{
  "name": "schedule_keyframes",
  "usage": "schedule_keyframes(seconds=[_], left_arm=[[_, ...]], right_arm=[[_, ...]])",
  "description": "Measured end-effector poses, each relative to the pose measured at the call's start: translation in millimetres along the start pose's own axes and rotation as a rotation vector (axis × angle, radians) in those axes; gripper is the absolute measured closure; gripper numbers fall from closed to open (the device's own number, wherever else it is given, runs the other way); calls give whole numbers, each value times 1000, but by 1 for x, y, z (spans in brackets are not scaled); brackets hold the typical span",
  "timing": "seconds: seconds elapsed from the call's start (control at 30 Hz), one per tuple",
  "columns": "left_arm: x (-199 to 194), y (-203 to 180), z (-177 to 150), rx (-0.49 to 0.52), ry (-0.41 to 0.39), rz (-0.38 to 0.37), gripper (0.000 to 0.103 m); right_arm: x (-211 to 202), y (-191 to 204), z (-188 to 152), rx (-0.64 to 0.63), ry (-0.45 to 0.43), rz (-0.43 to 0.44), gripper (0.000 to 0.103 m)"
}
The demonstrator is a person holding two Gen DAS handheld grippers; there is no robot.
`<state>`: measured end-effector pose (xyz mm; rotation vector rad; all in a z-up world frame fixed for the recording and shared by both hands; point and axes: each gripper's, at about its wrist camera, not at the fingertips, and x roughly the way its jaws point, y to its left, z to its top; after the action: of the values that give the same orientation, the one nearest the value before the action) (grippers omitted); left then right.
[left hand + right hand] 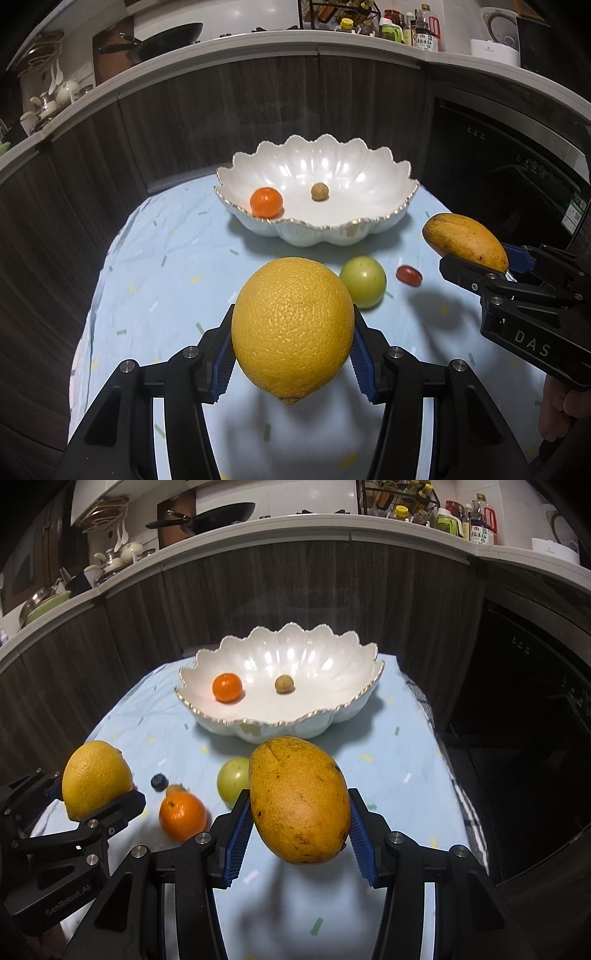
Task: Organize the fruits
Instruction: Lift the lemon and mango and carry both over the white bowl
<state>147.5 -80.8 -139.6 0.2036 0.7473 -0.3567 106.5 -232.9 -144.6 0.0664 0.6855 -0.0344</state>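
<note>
Carry step: both fruits are lifted clear of the cloth [155, 258], short of the bowl [369, 225]. Left gripper [293, 354], jaws part open, clamps the orange [291, 328] squarely between its pads; right gripper [299, 834] likewise pinches the mango [299, 801], apparently below its middle. Next, each must travel forward over the rim, then release.

Left wrist view: close behind the left gripper [292, 328], angled down across the table [155, 266] toward its far edge and the cabinets beyond. Right wrist view: close behind the right gripper [300, 808], same heading, set further right. Shared: bowl [369, 221] [332, 716], green fruit [364, 282] [231, 779], tabletop, each other's gripper.
</note>
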Motion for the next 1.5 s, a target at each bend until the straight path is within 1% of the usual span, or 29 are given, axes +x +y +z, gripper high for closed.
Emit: schedule_keyframes(seconds=[0.43,0.93,1.1,1.5], left_arm=[[12,4,40,-5,-34,0,50],[34,9,78,3,-70,7,50],[44,13,90,2,-82,10,50],[77,20,111,-22,-78,15,50]], right_arm=[[5,-11,30,23,-54,-27,53],[19,-19,66,10,-116,-64,53],[27,-20,77,6,-127,-67,53],[57,-29,98,40,-124,-78,53]])
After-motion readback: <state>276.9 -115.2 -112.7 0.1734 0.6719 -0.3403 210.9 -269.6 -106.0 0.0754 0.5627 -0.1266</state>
